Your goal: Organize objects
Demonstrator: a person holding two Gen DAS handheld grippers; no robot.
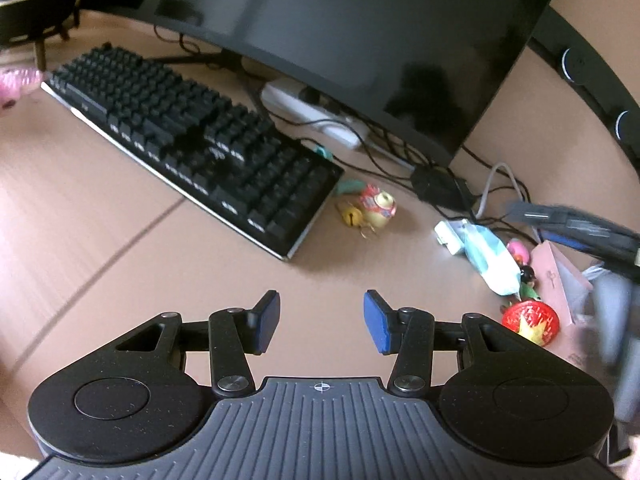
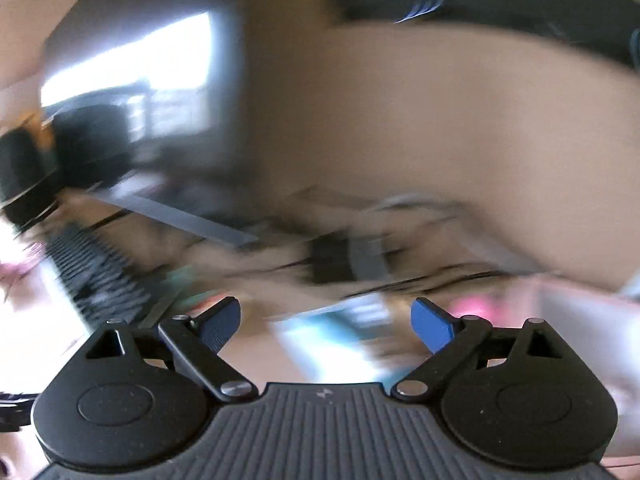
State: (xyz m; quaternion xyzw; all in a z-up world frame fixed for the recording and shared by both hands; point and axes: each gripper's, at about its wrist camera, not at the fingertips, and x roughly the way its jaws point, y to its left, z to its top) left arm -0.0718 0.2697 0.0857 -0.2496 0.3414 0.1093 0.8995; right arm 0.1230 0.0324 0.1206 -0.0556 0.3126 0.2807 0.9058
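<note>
My left gripper [image 1: 322, 322] is open and empty above the tan desk [image 1: 120, 248]. Ahead of it lie a small red-and-yellow toy figure [image 1: 378, 205] with a gold bell [image 1: 352, 213], beside the right end of a black keyboard [image 1: 192, 144]. To the right lie a pale blue-and-white packet [image 1: 490, 258], a red strawberry-like toy [image 1: 530, 320], a small pink toy [image 1: 518, 250] and a pink card [image 1: 556, 276]. My right gripper [image 2: 326, 322] is open and empty; its view is heavily blurred. It shows in the left wrist view as a blurred dark shape [image 1: 580, 226] at the right edge.
A large dark monitor [image 1: 360, 40] stands behind the keyboard, with a white power strip [image 1: 312, 110], a black hub [image 1: 438, 188] and tangled cables under it. A pink object [image 1: 16, 82] sits at the far left. A dark chair [image 1: 36, 12] stands at the back left.
</note>
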